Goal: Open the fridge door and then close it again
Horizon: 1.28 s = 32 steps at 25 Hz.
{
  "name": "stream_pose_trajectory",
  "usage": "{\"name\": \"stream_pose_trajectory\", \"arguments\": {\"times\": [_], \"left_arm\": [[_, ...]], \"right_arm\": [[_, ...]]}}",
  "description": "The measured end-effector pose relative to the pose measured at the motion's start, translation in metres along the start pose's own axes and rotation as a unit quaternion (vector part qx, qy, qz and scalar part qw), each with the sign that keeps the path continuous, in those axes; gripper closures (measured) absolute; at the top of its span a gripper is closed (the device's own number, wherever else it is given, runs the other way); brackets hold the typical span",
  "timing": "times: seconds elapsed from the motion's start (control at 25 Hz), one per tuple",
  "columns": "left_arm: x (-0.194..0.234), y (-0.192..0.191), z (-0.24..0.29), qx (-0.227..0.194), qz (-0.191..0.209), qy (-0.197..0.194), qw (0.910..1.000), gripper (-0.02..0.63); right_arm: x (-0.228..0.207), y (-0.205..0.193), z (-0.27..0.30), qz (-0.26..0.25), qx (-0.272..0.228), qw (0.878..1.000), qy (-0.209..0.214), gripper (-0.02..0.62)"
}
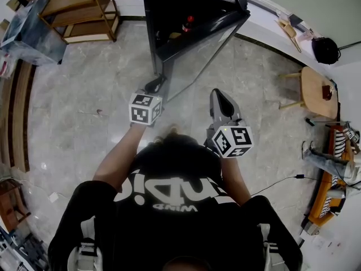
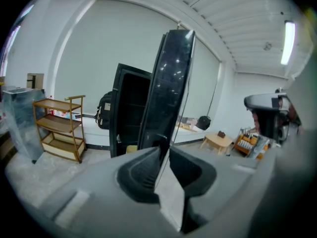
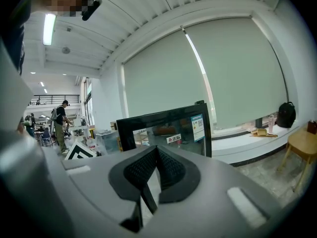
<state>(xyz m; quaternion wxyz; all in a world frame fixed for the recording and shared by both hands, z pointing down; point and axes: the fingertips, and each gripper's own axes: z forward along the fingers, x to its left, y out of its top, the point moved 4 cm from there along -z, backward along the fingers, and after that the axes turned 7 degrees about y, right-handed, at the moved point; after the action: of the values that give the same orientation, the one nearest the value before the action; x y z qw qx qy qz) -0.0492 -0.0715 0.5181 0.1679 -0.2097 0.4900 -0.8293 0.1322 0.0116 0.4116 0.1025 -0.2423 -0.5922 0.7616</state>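
Marble floor [image 1: 73, 117] fills the head view; the fridge door [image 1: 197, 55] stands open, left gripper [image 1: 153, 86] at its free edge, right gripper [image 1: 219, 97] near its glass. Left gripper view: jaws pinch that edge. Right gripper view alone shows its jaws together, empty, facing the door's stickers [image 3: 199, 128].

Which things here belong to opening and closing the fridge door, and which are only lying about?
For the job: fridge, fridge door, left gripper clamped on the door's edge.
Lying about: wooden shelf, round table, black backpack.

One fridge [image 1: 186, 38], two grippers [image 1: 155, 86] [image 1: 218, 96], one wooden shelf [image 1: 79, 11]
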Motion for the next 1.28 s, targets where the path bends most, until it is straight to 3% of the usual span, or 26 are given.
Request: {"name": "stream_pose_trajectory", "arguments": {"times": [0.92,1.28], "left_arm": [[-0.05,-0.015,-0.016,0.0,-0.002,-0.023,0.9997,0.554],[-0.056,-0.016,-0.015,0.005,0.0,-0.014,0.9999,0.554]], "right_arm": [[-0.009,0.0,-0.007,0.001,-0.001,1.0,0.017,0.597],[-0.017,0.0,-0.011,0.005,0.0,1.0,0.019,0.597]]}}
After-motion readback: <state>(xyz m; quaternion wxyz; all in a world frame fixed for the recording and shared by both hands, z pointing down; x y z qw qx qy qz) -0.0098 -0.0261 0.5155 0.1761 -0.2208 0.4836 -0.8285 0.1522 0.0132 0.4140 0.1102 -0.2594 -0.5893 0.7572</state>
